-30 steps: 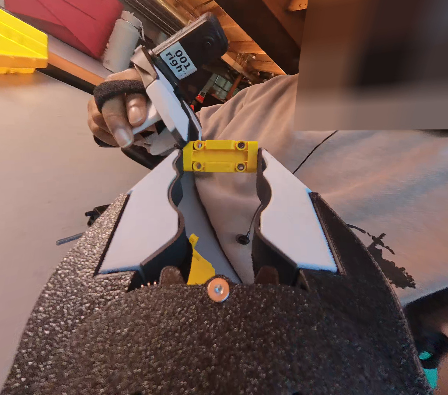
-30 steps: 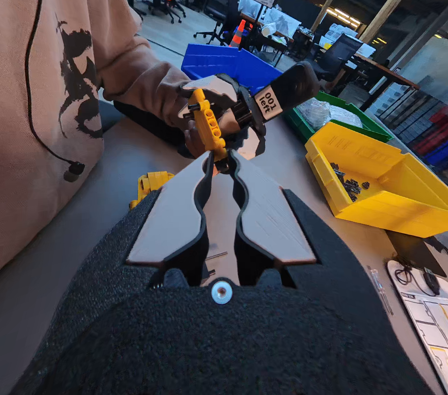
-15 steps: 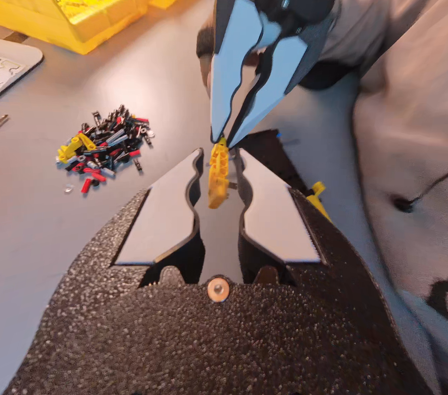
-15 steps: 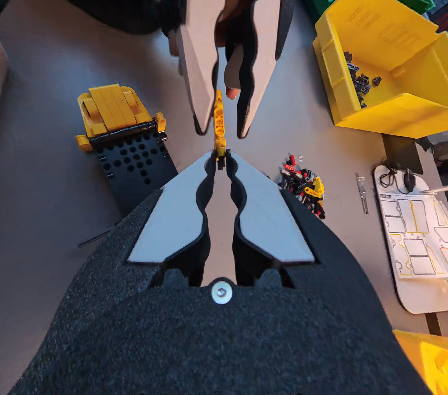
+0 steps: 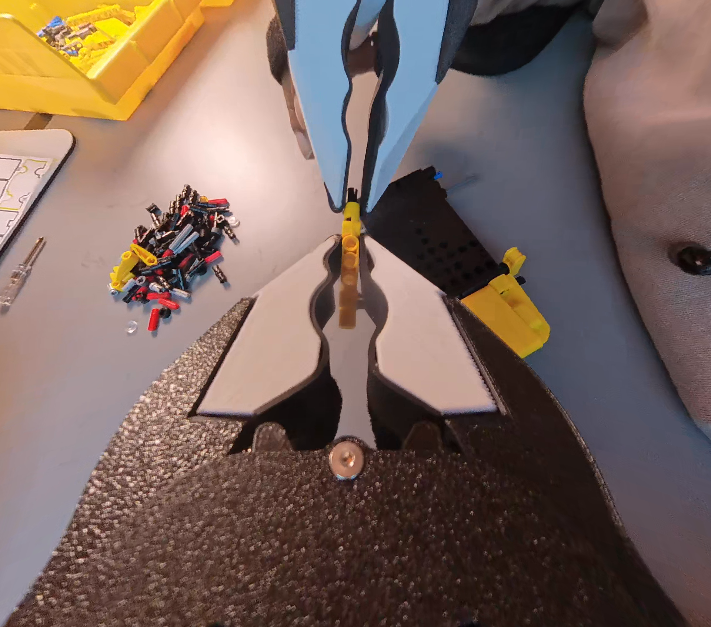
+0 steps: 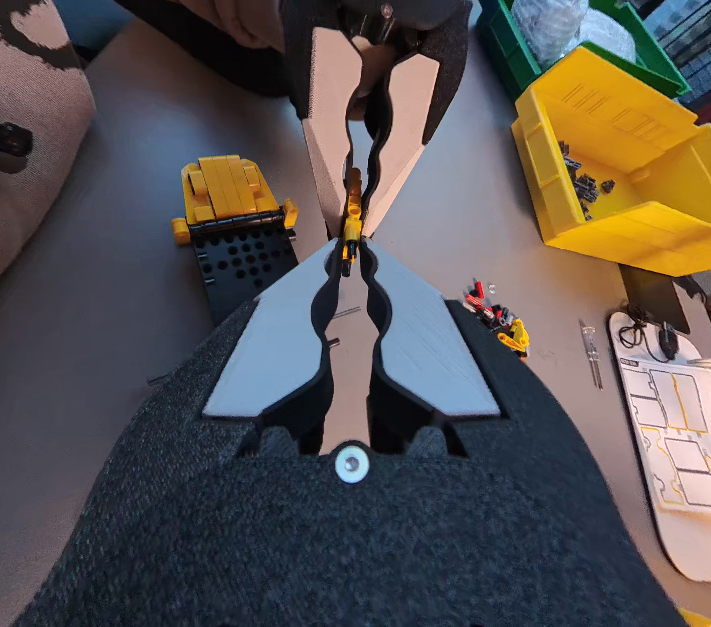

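Left gripper (image 5: pixel 351 242) is clamped on a yellow plastic beam with a row of round holes (image 5: pixel 349 264). The beam's long axis runs straight along the fingers, one end back between them, the other poking just past the tips. Jaws nearly closed, only the beam's thickness between them.

Right gripper (image 6: pixel 349 246) faces it tip to tip, in line with the beam. It pinches a short black plastic pin (image 6: pixel 348 260) that sits at the beam's forward end; from the left wrist view the pin (image 5: pixel 352 193) shows as a black stub between the right gripper's tips. How deep the pin sits in the beam: cannot tell. Jaws nearly closed here too.

Both tools are off the grey tabletop (image 5: pixel 215 146), about equally close to the joint.

Around:
- a black perforated plate with a yellow hinged block (image 6: pixel 231 223), just left of the right gripper's tips
- a loose heap of small black, red and yellow connector parts (image 5: pixel 173 254), left of the left gripper
- yellow plastic bins (image 6: pixel 615 177), further out
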